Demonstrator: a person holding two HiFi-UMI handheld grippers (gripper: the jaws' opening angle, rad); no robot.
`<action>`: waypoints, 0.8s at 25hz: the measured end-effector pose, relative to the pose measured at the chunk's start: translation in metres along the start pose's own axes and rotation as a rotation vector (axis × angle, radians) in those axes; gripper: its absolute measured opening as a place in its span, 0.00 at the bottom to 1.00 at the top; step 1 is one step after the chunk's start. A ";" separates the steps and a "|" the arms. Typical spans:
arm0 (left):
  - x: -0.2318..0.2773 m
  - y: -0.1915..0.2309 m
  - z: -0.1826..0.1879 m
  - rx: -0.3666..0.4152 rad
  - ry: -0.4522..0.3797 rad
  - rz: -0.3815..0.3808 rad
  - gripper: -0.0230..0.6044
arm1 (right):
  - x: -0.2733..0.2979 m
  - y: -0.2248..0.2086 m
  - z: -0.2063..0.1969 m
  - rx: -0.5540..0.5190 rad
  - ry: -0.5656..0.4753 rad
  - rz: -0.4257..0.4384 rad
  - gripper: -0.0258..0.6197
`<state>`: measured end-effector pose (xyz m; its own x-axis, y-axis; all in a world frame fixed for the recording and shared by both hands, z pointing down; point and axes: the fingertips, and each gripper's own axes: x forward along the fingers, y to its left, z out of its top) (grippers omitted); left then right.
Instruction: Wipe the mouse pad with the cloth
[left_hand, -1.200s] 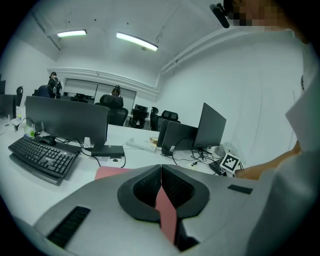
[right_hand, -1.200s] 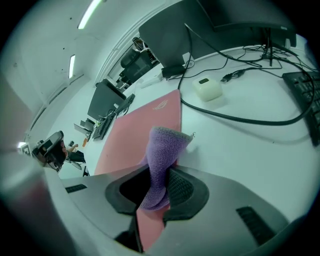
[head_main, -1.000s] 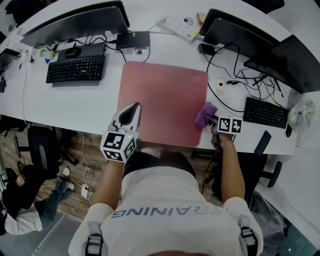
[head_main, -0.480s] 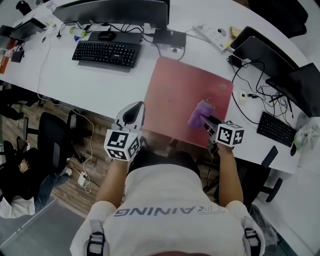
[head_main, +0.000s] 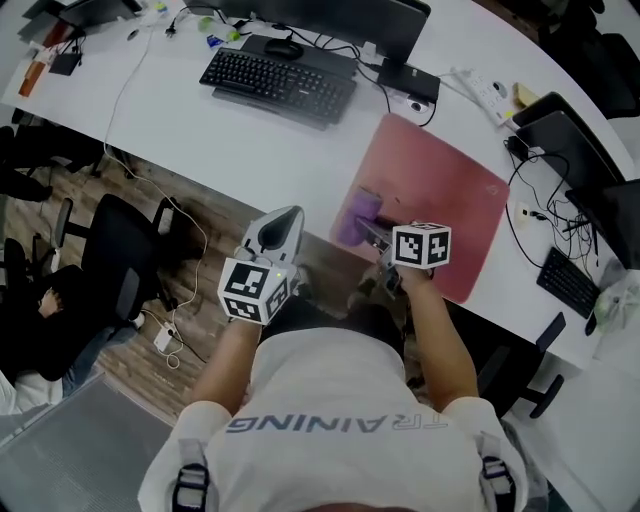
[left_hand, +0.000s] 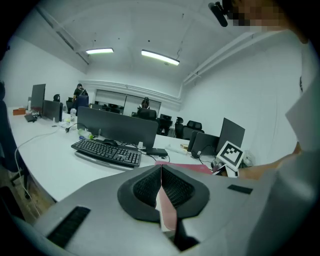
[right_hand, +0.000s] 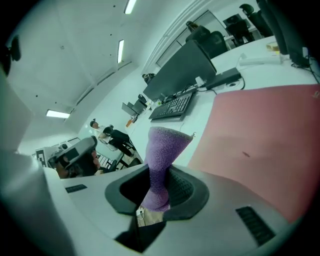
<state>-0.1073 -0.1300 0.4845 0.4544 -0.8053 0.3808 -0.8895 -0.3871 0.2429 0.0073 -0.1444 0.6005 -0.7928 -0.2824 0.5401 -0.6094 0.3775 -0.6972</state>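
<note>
The pink mouse pad lies on the white desk, right of the black keyboard. My right gripper is shut on the purple cloth, which rests at the pad's near left corner. In the right gripper view the cloth stands up between the jaws, with the pad to its right. My left gripper hangs off the desk's near edge, shut with nothing in it. In the left gripper view the left gripper shows its jaws pressed together, and the pad shows beyond.
A monitor and a small black box stand behind the pad. A second keyboard, cables and a power strip lie at the right. A black chair and a seated person are on the floor at the left.
My right gripper has dragged the purple cloth from the pad's near right part across to its near left corner. The head view has swung right. The left gripper stays off the desk edge.
</note>
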 end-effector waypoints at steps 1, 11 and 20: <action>-0.005 0.005 -0.003 -0.003 0.001 -0.001 0.09 | 0.015 0.002 -0.004 0.004 0.022 -0.002 0.19; -0.037 0.037 -0.024 -0.037 0.009 -0.054 0.09 | 0.082 -0.012 -0.047 0.017 0.150 -0.137 0.19; -0.035 0.033 -0.028 -0.021 0.034 -0.096 0.09 | 0.074 -0.040 -0.057 0.032 0.151 -0.216 0.19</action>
<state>-0.1508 -0.1022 0.5038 0.5393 -0.7493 0.3844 -0.8406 -0.4520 0.2984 -0.0267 -0.1301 0.6951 -0.6356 -0.2175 0.7407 -0.7663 0.2943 -0.5712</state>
